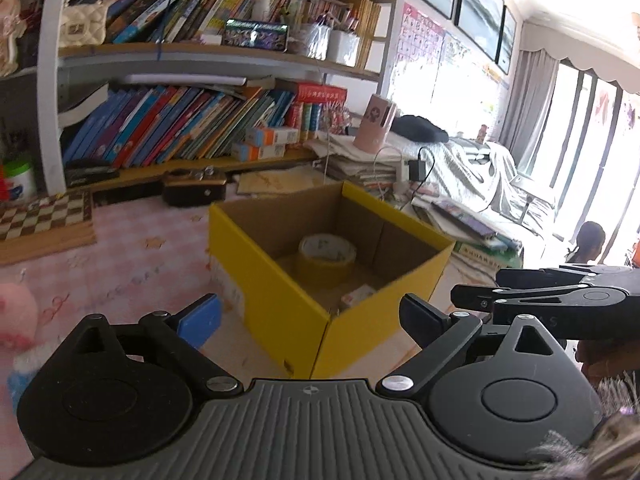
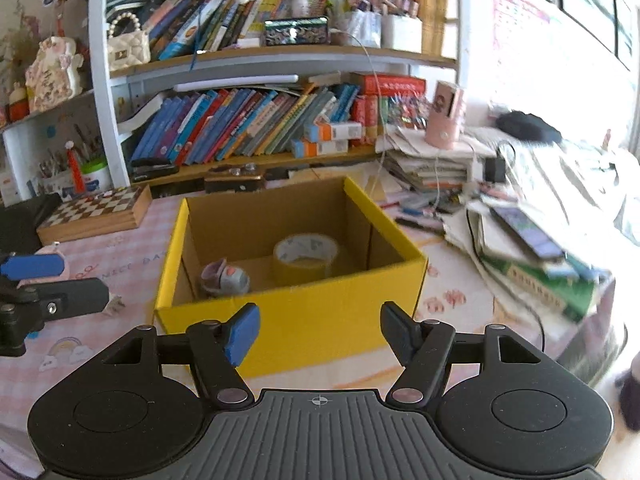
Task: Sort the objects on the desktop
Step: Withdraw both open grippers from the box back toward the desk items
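A yellow cardboard box (image 1: 280, 304) (image 2: 288, 320) stands open on the pink desk cloth. Inside lie a roll of yellowish tape (image 1: 326, 258) (image 2: 305, 258), a small grey and pink toy (image 2: 225, 278) and a small card (image 1: 358, 294). My left gripper (image 1: 310, 318) is open in front of the box's near corner, nothing between its fingers. My right gripper (image 2: 318, 334) is open before the box's front wall, also with nothing in it. The right gripper's fingers (image 1: 540, 298) show at the right of the left wrist view; the left gripper's fingers (image 2: 56, 296) show at the left of the right wrist view.
A chessboard box (image 2: 96, 210) lies left of the yellow box. A pink plush toy (image 1: 16, 316) sits at the near left. Stacks of books and papers (image 2: 532, 256) crowd the right side. A pink pen cup (image 2: 444, 118) and bookshelves (image 2: 256, 120) stand behind.
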The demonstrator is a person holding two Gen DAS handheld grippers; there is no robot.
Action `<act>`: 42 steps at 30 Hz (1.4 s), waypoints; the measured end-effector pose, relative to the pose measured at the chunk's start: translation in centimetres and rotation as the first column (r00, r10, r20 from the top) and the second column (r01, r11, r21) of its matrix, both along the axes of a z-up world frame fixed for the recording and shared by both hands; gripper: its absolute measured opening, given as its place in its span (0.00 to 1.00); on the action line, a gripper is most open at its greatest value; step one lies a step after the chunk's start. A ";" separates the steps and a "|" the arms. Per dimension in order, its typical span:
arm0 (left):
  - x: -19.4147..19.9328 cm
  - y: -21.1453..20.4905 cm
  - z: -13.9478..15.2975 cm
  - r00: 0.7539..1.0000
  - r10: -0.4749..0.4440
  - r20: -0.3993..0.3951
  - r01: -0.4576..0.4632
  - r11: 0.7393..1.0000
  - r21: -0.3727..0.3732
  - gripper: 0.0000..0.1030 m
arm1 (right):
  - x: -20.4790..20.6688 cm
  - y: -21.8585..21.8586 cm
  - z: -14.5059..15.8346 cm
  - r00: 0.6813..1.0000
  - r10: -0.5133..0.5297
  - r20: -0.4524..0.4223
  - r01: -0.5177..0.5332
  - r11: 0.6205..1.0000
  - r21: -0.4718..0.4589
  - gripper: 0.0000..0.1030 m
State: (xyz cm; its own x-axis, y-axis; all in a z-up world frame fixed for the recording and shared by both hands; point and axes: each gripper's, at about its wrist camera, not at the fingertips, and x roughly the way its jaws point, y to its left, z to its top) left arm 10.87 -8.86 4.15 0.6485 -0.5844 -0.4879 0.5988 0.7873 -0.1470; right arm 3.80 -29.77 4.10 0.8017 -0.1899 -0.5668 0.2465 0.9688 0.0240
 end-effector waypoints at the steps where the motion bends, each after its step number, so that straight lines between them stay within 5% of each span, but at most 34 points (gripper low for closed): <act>1: -0.3 0.2 -0.3 1.000 0.007 -0.008 -0.007 1.000 0.003 0.93 | -0.3 0.3 -0.3 1.000 -0.007 -0.004 0.007 1.000 0.008 0.66; 26: -4.9 6.9 -5.7 0.970 0.157 -0.184 -0.137 0.984 0.114 0.94 | -3.9 8.0 -5.0 0.986 0.110 -0.129 -0.094 0.988 0.125 0.66; 42: -6.4 11.6 -5.7 0.929 0.313 -0.199 -0.297 0.949 0.109 0.94 | -3.5 12.4 -5.2 0.955 0.259 -0.147 -0.241 0.962 0.130 0.67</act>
State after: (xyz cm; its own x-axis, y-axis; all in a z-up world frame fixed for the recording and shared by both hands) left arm 4.45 2.74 -1.54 0.6666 -0.3306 -0.6681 0.2899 0.9407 -0.1762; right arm 0.35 -17.34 -1.12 0.7121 0.0758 -0.6980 0.0059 0.9935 0.1139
